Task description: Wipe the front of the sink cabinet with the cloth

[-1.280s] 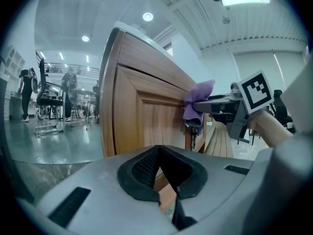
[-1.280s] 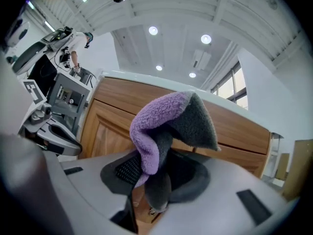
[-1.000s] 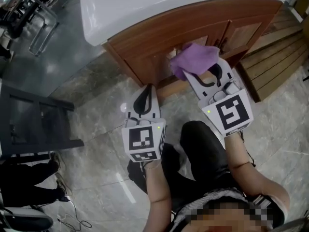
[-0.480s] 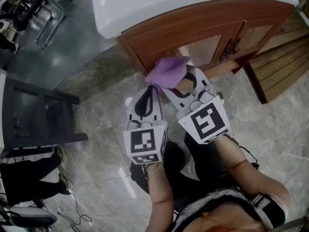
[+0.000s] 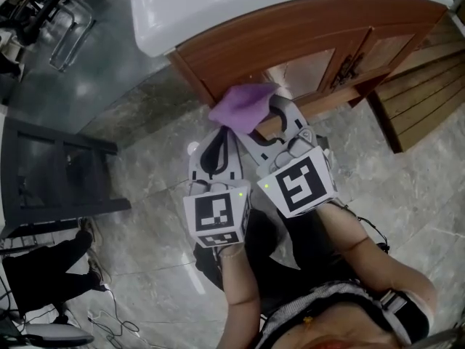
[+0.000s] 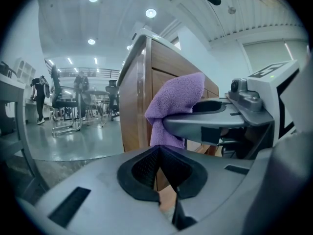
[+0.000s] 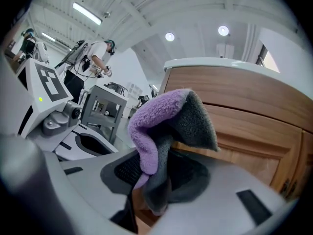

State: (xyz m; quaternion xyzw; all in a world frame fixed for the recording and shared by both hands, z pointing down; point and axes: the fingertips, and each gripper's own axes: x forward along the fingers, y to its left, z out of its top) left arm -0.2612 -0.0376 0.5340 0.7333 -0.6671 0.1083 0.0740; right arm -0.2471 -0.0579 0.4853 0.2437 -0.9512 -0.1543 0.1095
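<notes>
Right gripper (image 5: 253, 119): jaws clamped on the purple cloth (image 5: 243, 102), which is bunched just above frame centre, at the left corner of the cabinet front (image 5: 290, 35). Contact with the wood cannot be confirmed.

Left gripper (image 5: 224, 134): jaws closed on nothing, parked just left of the right one.

Judgement: the wad should be pressed flat to the panel and drawn in overlapping passes; the door handle (image 5: 345, 71) should be skirted.

No brand or legible writing is found; only square marker patterns are seen on the cubes.
</notes>
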